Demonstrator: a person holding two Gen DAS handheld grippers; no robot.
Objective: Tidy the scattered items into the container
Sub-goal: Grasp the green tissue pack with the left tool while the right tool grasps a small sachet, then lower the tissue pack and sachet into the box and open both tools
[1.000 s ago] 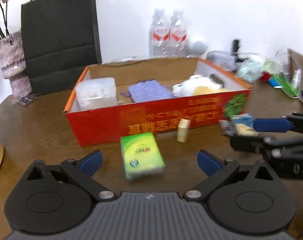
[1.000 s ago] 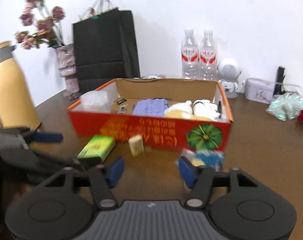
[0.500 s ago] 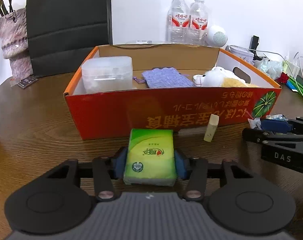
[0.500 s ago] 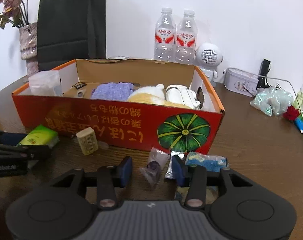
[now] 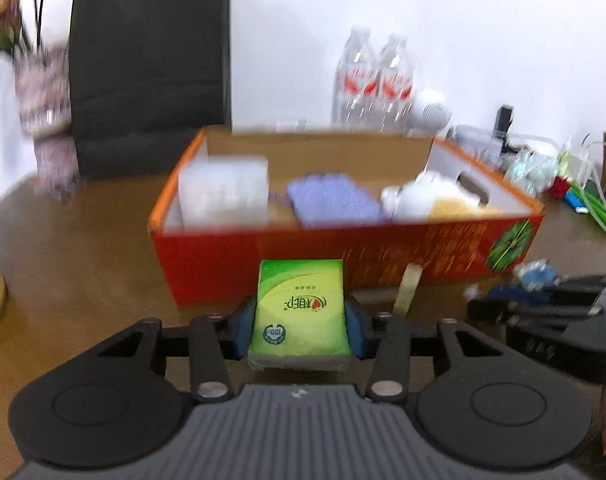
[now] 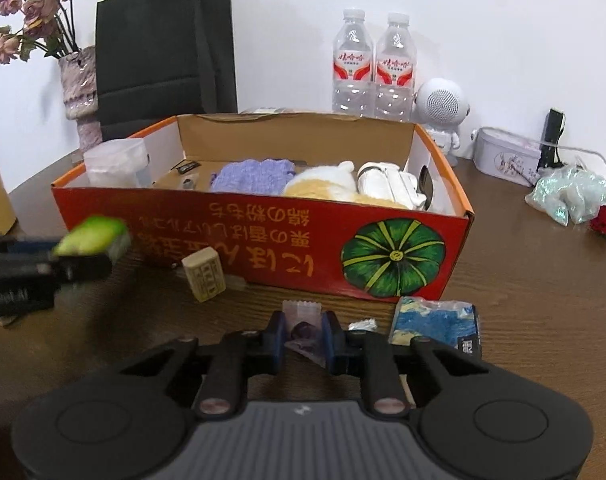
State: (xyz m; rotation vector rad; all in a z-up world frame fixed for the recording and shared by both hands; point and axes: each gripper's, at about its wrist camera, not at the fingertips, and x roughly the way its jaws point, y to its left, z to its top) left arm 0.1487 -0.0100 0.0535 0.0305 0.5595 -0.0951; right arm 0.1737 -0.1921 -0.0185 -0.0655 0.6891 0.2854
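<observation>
Lifted off the table, the tissue pack [image 5: 301,316] sits clamped in the left tongs [image 5: 301,330].

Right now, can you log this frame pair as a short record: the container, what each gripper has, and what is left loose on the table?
container: open orange cardboard box with a green pumpkin print, on the brown wooden table
left gripper: jaws closing, pads on the green tissue pack
right gripper: jaws closing on a small clear candy wrapper
loose in front of box: beige carved block, blue-and-yellow snack packet
already in box: lilac knitted cloth, white-and-yellow plush toy, clear plastic tub
</observation>
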